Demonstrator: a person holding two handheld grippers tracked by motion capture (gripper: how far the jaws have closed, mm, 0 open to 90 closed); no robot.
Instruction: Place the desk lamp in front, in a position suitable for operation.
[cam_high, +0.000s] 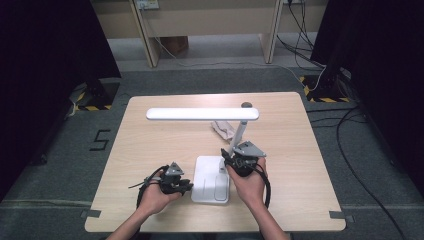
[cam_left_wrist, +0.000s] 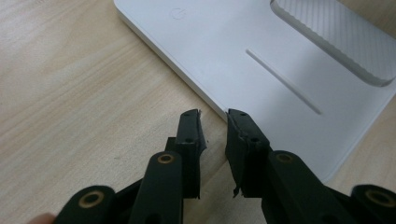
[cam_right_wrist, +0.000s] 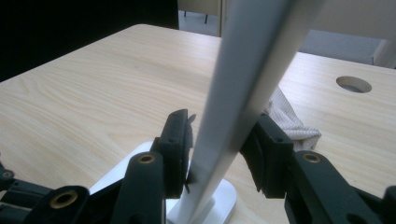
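Right now the right gripper is straddling the white lamp's slanted stem just above the lamp base, jaws partly open, one pad touching, the other just clear. Meanwhile the left gripper is resting nearly closed and empty at the base's edge. Steadying the base while squeezing the stem squarely seems wise, since a lopsided grip risks tipping the lamp head.

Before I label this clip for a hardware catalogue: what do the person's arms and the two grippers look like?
Both forearms are bare, with no sleeves or gloves in sight. The left gripper and the right gripper are black, each topped by a grey three-cornered plate and trailing a looped black cable. Up close, their flat black jaws hang on black links pinned with brass-coloured rivets.
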